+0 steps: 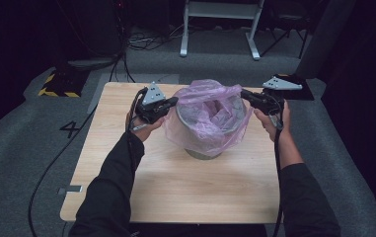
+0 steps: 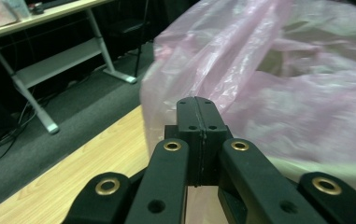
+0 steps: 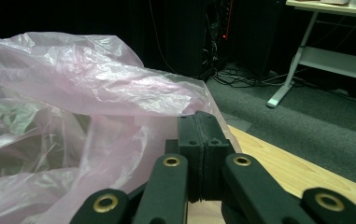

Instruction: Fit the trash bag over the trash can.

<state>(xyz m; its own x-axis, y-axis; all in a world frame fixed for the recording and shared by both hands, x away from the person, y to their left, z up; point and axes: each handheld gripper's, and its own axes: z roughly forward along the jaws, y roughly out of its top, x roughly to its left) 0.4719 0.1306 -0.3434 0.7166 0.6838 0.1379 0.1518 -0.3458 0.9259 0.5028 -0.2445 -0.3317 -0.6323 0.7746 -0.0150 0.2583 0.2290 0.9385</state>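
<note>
High view has me at a wooden table with a grey bin standing a little far of its middle, lined with a pink plastic bag whose rim billows above the bin and drapes down its outside. My left gripper sits at the bag's left edge and my right gripper at its right edge. In the left gripper view my jaws are pressed together with the pink film right at their tips; I cannot tell if a fold is pinched. In the right gripper view the jaws are likewise together against the film. Bare table lies near me and to both sides; grey carpet surrounds it.
</note>
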